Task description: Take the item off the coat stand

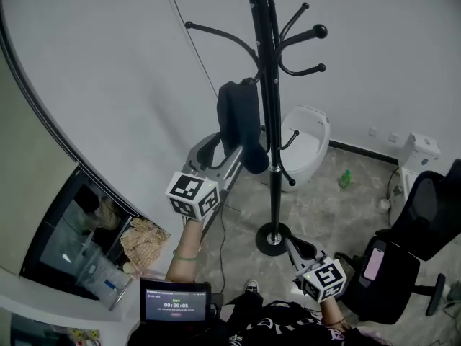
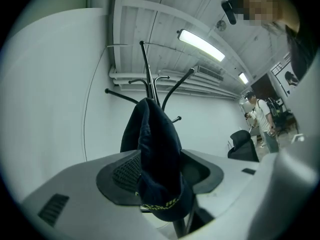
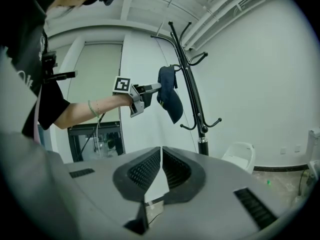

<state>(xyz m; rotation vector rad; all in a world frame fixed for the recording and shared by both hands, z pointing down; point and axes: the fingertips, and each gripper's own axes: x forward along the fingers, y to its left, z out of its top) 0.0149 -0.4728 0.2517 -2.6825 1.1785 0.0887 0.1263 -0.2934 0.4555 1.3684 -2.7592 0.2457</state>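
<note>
White walls [image 1: 108, 63] close round a mottled grey floor [image 1: 328, 211]. The black coat stand [image 1: 271, 107] rises from a round base in the middle of that floor. A dark navy cap [image 1: 241, 125] hangs against the left side of the pole, partway up and below the top ring of hooks. Its brim points down, with a line of yellow stitching along the brim's edge.

Your left gripper [image 2: 161, 170] is raised level with the cap and reaches in from the near left. Its jaws stand wide apart with the cap hanging between them. The cloth lies close to the left pad, and the right pad shows bare beside it, so nothing is clamped. The cap's weight is on the stand.

Your right gripper [image 3: 161, 156] is held low on the near right, close to the stand's base. It points toward the pole with its jaws brought together and nothing between them.

Behind the stand, on the far side, a white seat [image 1: 308, 146] sits against the wall. A black office chair [image 1: 414, 247] stands at the right, well apart from the pole. At the near left a dark-framed glass cabinet [image 1: 68, 229] stands by the wall. Just in front of you, a small screen [image 1: 176, 301] shows a running timer.
</note>
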